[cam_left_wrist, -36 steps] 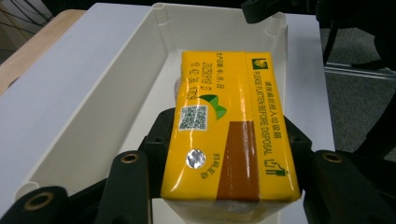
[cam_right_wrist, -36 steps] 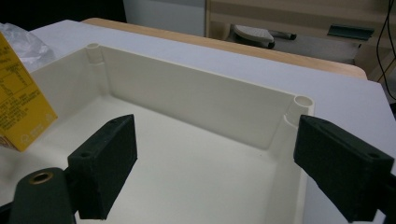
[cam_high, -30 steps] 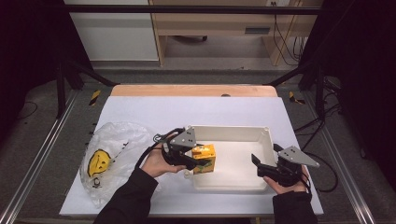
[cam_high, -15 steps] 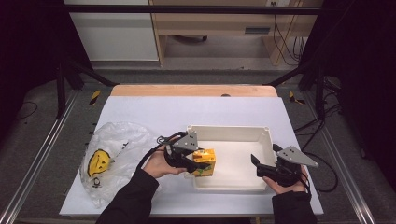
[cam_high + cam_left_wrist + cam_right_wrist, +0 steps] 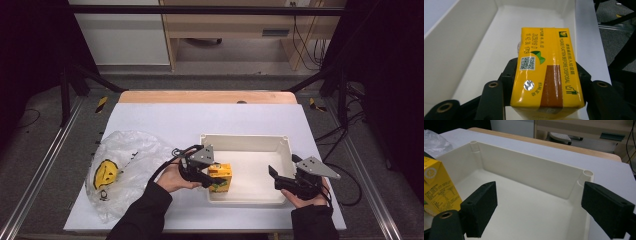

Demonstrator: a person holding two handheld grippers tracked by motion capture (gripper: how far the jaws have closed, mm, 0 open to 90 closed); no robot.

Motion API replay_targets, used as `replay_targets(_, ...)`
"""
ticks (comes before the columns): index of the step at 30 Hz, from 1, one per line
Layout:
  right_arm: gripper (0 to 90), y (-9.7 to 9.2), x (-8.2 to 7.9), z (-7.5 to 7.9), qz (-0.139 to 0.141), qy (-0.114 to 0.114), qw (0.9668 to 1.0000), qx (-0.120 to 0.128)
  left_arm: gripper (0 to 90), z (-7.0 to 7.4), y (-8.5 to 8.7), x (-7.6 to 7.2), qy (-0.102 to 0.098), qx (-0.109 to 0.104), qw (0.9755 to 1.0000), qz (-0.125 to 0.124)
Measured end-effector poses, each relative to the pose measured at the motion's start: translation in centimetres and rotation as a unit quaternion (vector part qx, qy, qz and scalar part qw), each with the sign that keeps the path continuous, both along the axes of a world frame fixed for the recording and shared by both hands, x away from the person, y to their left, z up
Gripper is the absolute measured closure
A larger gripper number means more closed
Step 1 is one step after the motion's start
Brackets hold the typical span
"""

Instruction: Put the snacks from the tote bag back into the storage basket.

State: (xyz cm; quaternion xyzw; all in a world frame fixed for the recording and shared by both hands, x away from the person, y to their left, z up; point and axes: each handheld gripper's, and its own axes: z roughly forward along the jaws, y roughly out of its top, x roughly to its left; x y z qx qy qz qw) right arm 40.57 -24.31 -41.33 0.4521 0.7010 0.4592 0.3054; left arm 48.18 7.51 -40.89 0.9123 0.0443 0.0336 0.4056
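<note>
Left tool point(image 5: 212, 180) clamped on yellow juice carton point(image 5: 220, 177), held at left end of white tray point(image 5: 245, 142), long axis along jaws. Right tool point(image 5: 274, 177) wide, unladen, at tray's right edge.

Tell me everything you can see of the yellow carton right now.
The yellow carton is a small drink box, seemingly coated card, printed with a QR code, a brown panel, green leaf logo, "PLEASE FLATTEN BEFORE DISPOSAL" and a silver foil straw spot. It looks unopened and undented. The left gripper clamps it between both black jaws, at the near-left end of the white tray, over its floor; contact with the floor cannot be told.
</note>
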Motion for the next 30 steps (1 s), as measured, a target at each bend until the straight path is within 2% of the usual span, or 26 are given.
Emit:
replay_targets(2,13.6,0.0,0.0,0.0,0.0,0.0,1.0,0.0,50.4,-0.4,-0.1,0.0,-0.002,0.007,1.0,0.001)
replay_targets(6,13.6,0.0,0.0,-0.1,-0.001,0.002,1.0,0.001,50.2,-0.5,0.0,0.0,-0.001,0.0,1.0,0.0)
replay_targets(9,13.5,0.0,0.1,-0.1,-0.001,0.003,1.0,-0.001,49.8,-0.6,-0.1,-0.3,-0.006,0.006,1.0,0.0)
replay_targets(11,13.5,0.0,0.1,-0.1,-0.001,0.003,1.0,-0.002,49.2,-0.6,0.0,-0.2,-0.003,0.008,1.0,0.002)
replay_targets(13,13.5,0.1,0.1,-0.1,0.0,0.003,1.0,-0.003,46.7,-0.4,0.1,-0.2,0.005,0.0,1.0,0.007)
replay_targets(16,13.5,0.0,0.1,-0.2,-0.001,0.004,1.0,-0.003,37.6,-0.2,0.2,-0.2,0.008,-0.01,0.9998,0.015)
replay_targets(18,13.5,0.0,0.1,-0.2,-0.001,0.004,1.0,-0.003,34.1,0.4,0.3,-0.6,-0.006,-0.01,0.9996,0.027)
replay_targets(20,13.5,-0.1,0.1,-0.2,-0.003,0.004,1.0,-0.002,30.3,0.6,0.4,-0.8,-0.008,-0.013,0.9994,0.031)
replay_targets(22,13.5,-0.1,0.1,-0.2,-0.004,0.004,1.0,-0.001,28.6,1.6,1.1,-1.3,-0.016,-0.034,0.9977,0.057)
replay_targets(23,13.5,-0.1,0.1,-0.2,-0.004,0.004,1.0,-0.001,28.6,1.6,1.1,-1.3,-0.016,-0.034,0.9977,0.057)
replay_targets(24,13.5,-0.1,0.1,-0.3,-0.004,0.005,1.0,-0.003,27.8,2.3,1.8,-1.7,-0.021,-0.052,0.9951,0.081)
replay_targets(25,13.5,-0.1,0.1,-0.3,-0.004,0.005,1.0,-0.003,26.7,2.3,1.8,-1.7,-0.021,-0.052,0.9951,0.081)
replay_targets(26,13.5,-0.1,0.1,-0.3,-0.005,0.005,1.0,-0.003,26.9,2.7,2.2,-1.9,-0.023,-0.063,0.9937,0.09)
replay_targets(27,13.5,-0.2,0.1,-0.3,-0.005,0.005,1.0,-0.003,27.1,3.3,3.1,-2.4,-0.028,-0.087,0.9892,0.114)
replay_targets(30,13.4,-0.2,0.1,-0.2,-0.008,0.006,1.0,-0.002,28.1,4.0,4.6,-3.1,-0.028,-0.107,0.9826,0.149)
